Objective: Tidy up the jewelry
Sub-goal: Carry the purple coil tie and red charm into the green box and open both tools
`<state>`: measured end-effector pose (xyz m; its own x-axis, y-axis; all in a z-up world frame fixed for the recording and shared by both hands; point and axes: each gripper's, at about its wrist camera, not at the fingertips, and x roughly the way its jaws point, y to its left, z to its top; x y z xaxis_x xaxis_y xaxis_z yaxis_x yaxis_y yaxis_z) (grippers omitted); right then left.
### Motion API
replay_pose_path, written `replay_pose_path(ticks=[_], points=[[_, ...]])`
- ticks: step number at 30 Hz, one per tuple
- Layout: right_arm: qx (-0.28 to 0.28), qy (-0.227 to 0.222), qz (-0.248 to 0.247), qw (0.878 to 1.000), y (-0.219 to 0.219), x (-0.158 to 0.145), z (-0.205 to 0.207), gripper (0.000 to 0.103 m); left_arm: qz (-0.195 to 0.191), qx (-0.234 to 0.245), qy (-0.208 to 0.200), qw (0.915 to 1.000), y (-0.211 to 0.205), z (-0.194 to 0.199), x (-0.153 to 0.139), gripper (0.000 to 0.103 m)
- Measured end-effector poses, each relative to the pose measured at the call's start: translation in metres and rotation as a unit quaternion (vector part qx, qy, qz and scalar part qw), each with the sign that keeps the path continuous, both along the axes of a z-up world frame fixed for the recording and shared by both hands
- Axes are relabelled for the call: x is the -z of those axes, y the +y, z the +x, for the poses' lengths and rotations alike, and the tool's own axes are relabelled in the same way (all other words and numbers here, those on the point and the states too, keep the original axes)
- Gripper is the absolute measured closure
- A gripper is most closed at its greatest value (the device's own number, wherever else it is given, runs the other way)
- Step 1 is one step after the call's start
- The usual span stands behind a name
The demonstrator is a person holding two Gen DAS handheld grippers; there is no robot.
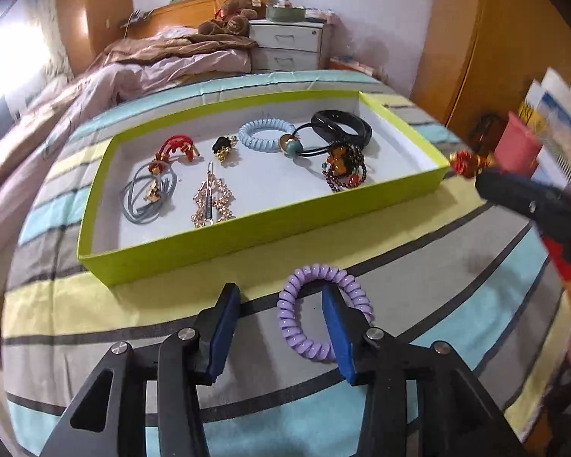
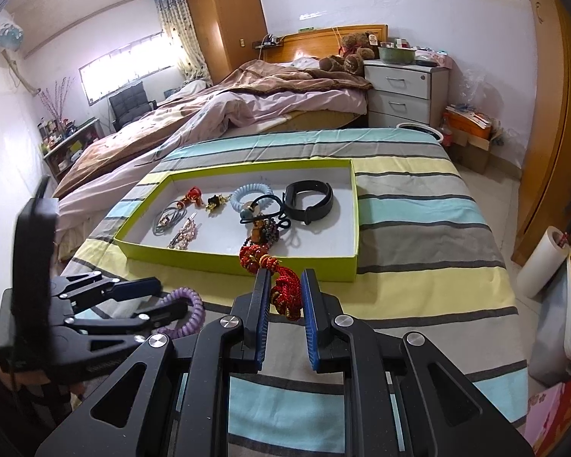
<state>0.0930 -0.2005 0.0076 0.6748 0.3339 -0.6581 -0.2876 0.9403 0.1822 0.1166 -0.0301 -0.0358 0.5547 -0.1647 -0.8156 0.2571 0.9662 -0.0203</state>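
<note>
On the striped bedspread (image 1: 418, 266) a shallow green tray (image 1: 247, 228) already holds most of the jewelry, and two pieces are still outside it. The left gripper (image 1: 281, 304) hovers low over the purple coil bracelet (image 1: 316, 312), which lies flat on the cloth just near of the tray's near wall; its fingers stand apart, one of them over the ring's hollow and the other off to the left, so neither pad presses on the coil. The right gripper (image 2: 283, 297) is clamped on a red knotted tassel charm (image 2: 281, 289), whose beaded end hangs forward toward the tray's near wall. The springy coil looks likely to squirm or flip away if the fingers close on only one side of it, or they may pinch the bedspread along with it. The dangling tassel could catch on the tray's wall or snag the beaded bracelet (image 2: 264, 230) lying just inside and drag it.
</note>
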Motion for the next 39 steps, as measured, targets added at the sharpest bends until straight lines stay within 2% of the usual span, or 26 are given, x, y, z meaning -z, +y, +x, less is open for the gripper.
replay_pose_path(ticks=[1, 3, 4, 5, 10, 18, 24, 30, 39], points=[[0.000, -0.001, 0.000, 1.000, 0.000, -0.001, 0.000, 0.086, 0.005, 0.001, -0.003, 1.0000, -0.002, 0.000, 0.000, 0.060], [0.000, -0.001, 0.001, 1.000, 0.000, -0.001, 0.000, 0.086, 0.007, 0.005, -0.006, 0.9999, -0.003, 0.000, 0.000, 0.075], [0.000, -0.002, 0.001, 1.000, 0.000, -0.001, 0.000, 0.086, 0.014, 0.002, -0.009, 0.9999, -0.003, 0.001, -0.001, 0.088], [0.000, -0.001, 0.000, 1.000, 0.000, -0.001, 0.001, 0.086, 0.014, -0.003, -0.010, 0.9998, 0.000, 0.001, -0.001, 0.093], [0.002, 0.001, -0.001, 1.000, -0.001, -0.001, 0.002, 0.086, -0.019, -0.002, -0.010, 0.9998, 0.010, 0.001, -0.007, 0.094], [0.009, -0.005, -0.001, 1.000, -0.003, -0.009, 0.011, 0.086, -0.054, 0.006, -0.042, 0.9976, 0.018, 0.001, -0.043, 0.094], [0.009, 0.002, -0.010, 1.000, -0.002, -0.010, 0.030, 0.086, -0.071, -0.004, -0.051, 0.9962, 0.026, 0.029, -0.062, 0.094], [0.004, 0.024, -0.037, 0.999, 0.006, -0.002, 0.058, 0.086, -0.074, -0.008, -0.042, 0.9963, 0.026, 0.061, -0.060, 0.094], [-0.004, 0.063, -0.077, 0.995, 0.012, 0.020, 0.084, 0.086, -0.079, -0.016, -0.004, 0.9967, 0.023, 0.094, -0.031, 0.094]])
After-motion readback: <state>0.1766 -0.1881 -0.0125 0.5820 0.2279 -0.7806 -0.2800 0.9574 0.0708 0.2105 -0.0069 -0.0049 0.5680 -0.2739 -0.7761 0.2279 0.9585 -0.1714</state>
